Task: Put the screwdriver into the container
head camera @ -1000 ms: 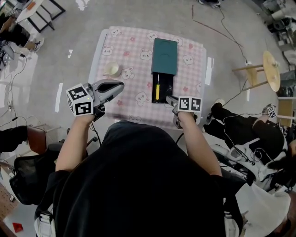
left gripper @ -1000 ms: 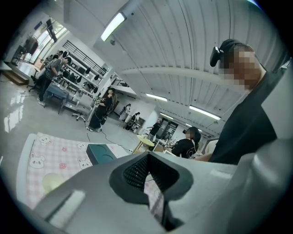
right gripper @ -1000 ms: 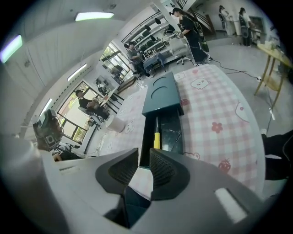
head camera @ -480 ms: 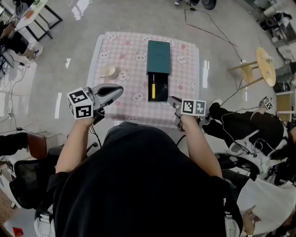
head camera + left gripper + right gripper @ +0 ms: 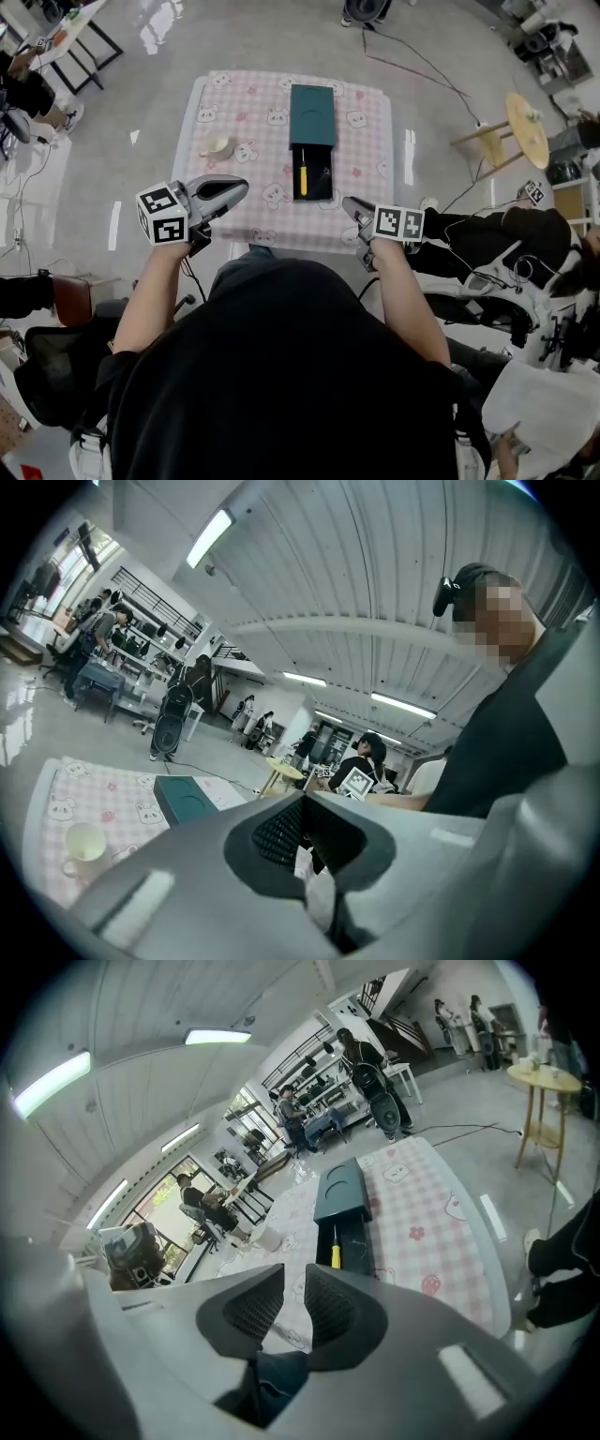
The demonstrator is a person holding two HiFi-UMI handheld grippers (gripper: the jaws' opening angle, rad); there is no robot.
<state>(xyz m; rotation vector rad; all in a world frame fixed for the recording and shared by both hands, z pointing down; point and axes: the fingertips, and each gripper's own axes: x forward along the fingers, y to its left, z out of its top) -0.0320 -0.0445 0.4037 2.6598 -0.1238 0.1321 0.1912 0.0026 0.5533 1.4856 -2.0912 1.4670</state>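
A yellow-handled screwdriver [image 5: 303, 167] [image 5: 335, 1252] lies inside the black open container [image 5: 325, 178] [image 5: 356, 1237], whose teal lid [image 5: 312, 114] [image 5: 187, 799] [image 5: 339, 1190] sits slid back over its far end. The container rests on a pink checked table [image 5: 253, 216]. My left gripper [image 5: 246, 187] [image 5: 302, 803] hovers at the table's near left edge, jaws shut and empty. Off the near right edge is my right gripper [image 5: 345, 202] [image 5: 295, 1274], with a narrow gap between its jaws and nothing in them, a short way back from the container.
A cream cup [image 5: 219, 146] [image 5: 84, 844] stands on the table's left side. A round wooden stool [image 5: 528, 127] [image 5: 544, 1082] is to the right, with cables on the floor. Seated people and chairs crowd the left and right near sides.
Both grippers and the view have drawn back from the table. The right gripper has moved off the container's near end to past the table edge. The screwdriver stays in the container.
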